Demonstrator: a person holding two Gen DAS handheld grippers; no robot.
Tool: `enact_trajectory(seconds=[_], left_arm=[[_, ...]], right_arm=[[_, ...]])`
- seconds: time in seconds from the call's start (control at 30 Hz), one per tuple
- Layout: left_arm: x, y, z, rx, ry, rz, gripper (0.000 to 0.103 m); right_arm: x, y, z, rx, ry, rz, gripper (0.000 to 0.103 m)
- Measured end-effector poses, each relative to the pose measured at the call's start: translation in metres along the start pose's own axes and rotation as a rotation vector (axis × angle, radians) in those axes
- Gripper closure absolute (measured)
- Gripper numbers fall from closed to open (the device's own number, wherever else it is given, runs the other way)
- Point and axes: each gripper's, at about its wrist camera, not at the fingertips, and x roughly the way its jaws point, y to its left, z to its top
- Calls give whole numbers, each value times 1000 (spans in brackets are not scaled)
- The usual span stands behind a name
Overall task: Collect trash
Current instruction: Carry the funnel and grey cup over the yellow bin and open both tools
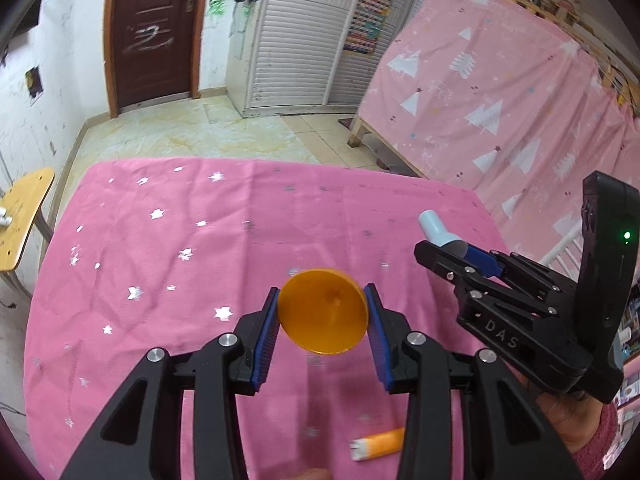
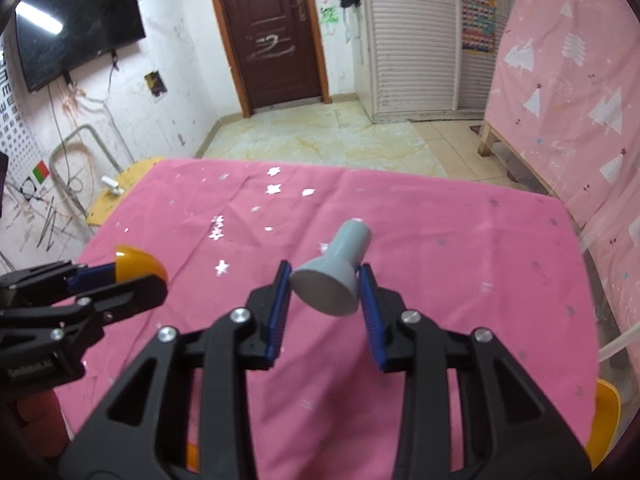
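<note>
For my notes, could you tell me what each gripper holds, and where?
Left gripper: orange cup, by its rim edges. Right gripper: grey funnel-shaped piece, by its wide end.

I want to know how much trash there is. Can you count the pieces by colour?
Orange: 2, the orange cup and the orange tube lying on the pink cloth
Grey-blue: 1, the grey funnel piece
Total: 3

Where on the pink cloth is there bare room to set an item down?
Free: the pink cloth from the far edge to the left hand-held gripper. Crowded: the near edge, where the orange tube lies, and around the right hand-held gripper.
</note>
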Motion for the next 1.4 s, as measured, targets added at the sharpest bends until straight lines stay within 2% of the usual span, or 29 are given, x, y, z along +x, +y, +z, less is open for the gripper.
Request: enact_trajectory(seconds=[0.33, 0.77, 1.1, 1.4], left_arm=[[0, -79, -5, 126, 10, -25, 70], [10, -191, -25, 308, 39, -85, 70], [23, -260, -44, 422, 81, -140, 70], [27, -309, -60, 505, 99, -179, 70]], right_arm=[[-53, -72, -27, 123, -72, -67, 70], [-113, -163, -80, 275, -126, -175, 70], [-141, -222, -129, 386, -121, -257, 70], [-148, -248, -159, 444, -103, -286, 70]])
